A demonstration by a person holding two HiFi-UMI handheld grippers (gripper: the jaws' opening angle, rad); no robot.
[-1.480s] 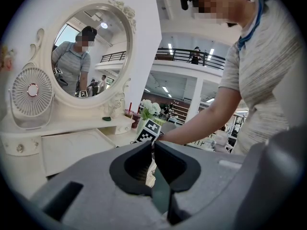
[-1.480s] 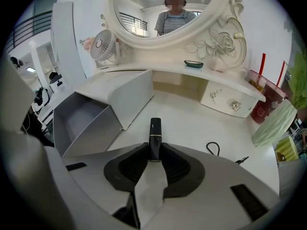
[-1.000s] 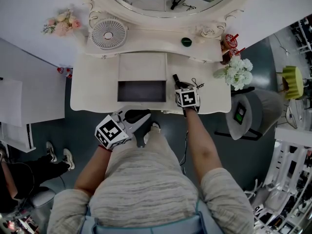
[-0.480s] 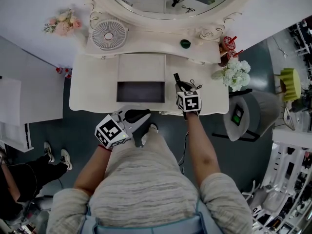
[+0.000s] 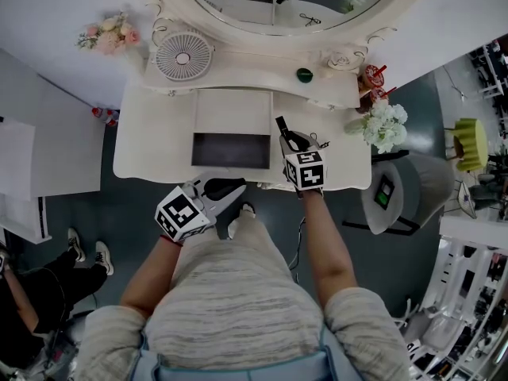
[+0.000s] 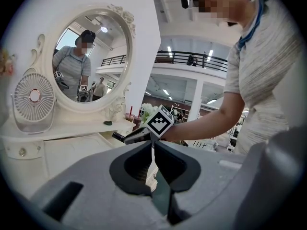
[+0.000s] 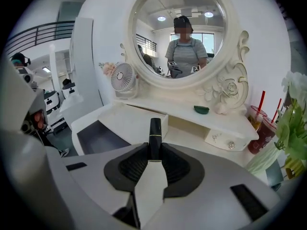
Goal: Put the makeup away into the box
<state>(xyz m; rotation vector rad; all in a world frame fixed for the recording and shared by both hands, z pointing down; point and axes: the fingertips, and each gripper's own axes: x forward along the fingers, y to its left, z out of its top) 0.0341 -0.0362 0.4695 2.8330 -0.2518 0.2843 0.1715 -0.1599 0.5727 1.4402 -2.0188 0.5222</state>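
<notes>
While your left gripper [image 5: 236, 190] stays closed and empty, your right gripper [image 5: 289, 139] has risen, jaws clamped on the black makeup tube [image 5: 281, 125]. The tube hovers just right of the open box [image 5: 231, 150].

the dressing table [image 5: 151, 145] is smooth white-painted wood with a soft sheen; its mirror [image 7: 177, 32] is glossy glass. the makeup tube [image 7: 155, 137] is glossy black plastic with a thin gold band, between the matt, ribbed black pads [image 7: 134, 166] of the right gripper [image 7: 154, 152].
</notes>
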